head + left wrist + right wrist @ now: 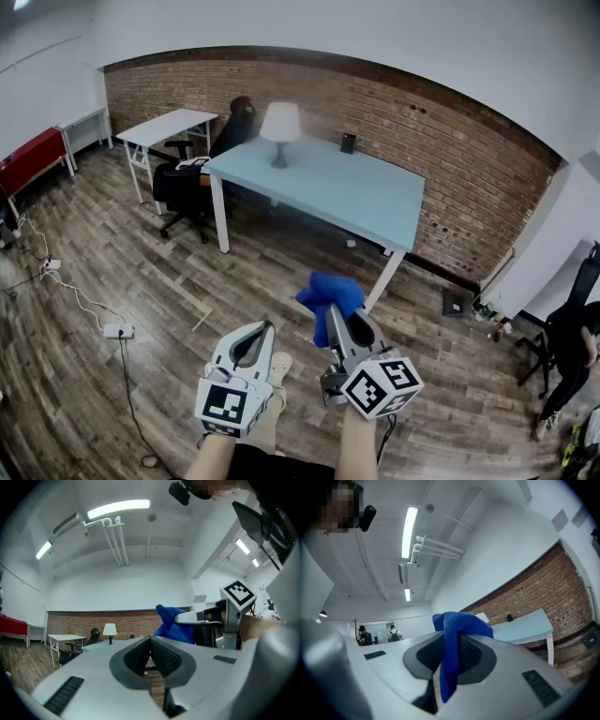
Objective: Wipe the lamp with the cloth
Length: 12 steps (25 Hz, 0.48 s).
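A white-shaded lamp (279,131) stands on the far left part of a pale blue table (366,197), well ahead of both grippers. It shows small in the left gripper view as the lamp (109,632). My right gripper (339,314) is shut on a blue cloth (330,298), which bunches above the jaw tips and hangs down between them; the cloth (454,639) fills the middle of the right gripper view. My left gripper (255,339) is held beside it, jaws closed together with nothing between them. From the left gripper view the cloth (173,623) shows to the right.
A white desk (167,127) and black office chair (202,173) stand left of the table by the brick wall. A small black object (348,142) sits on the table's back edge. Cables and a power strip (118,330) lie on the wood floor at left. Another person (572,361) stands at the far right.
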Motion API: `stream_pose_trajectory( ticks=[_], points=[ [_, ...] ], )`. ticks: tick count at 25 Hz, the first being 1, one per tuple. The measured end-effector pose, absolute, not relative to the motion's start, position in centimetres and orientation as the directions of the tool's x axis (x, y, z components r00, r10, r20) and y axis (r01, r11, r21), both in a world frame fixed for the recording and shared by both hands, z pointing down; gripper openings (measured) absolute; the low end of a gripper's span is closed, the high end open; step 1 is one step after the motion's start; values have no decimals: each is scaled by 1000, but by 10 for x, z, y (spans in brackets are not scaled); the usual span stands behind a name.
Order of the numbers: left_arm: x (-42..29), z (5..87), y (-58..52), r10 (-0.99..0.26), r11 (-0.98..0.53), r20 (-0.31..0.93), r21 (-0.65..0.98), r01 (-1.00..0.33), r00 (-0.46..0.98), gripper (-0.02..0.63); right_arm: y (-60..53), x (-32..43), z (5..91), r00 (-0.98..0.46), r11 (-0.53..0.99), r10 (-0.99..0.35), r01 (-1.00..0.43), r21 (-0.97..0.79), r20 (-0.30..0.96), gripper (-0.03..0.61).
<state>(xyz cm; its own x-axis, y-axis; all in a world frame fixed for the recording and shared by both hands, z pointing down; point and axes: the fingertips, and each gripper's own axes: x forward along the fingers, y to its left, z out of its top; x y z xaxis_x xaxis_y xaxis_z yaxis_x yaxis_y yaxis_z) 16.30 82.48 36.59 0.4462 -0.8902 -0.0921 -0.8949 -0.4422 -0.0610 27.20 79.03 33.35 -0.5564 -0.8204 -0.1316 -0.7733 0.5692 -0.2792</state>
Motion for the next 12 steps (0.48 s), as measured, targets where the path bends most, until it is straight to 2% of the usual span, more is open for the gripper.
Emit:
stream_pose_trajectory(
  ticks=[5,12],
  points=[
    [168,368,790,-877,-466,-97,-68,-882,471,9,761,273,336,-554,567,-822,-782,-259,-128,61],
    [168,372,689,-868,-484,-98,-52,-873,487,9,666,271,335,-544,557,-830,-797,-235,-121,61]
  ],
)
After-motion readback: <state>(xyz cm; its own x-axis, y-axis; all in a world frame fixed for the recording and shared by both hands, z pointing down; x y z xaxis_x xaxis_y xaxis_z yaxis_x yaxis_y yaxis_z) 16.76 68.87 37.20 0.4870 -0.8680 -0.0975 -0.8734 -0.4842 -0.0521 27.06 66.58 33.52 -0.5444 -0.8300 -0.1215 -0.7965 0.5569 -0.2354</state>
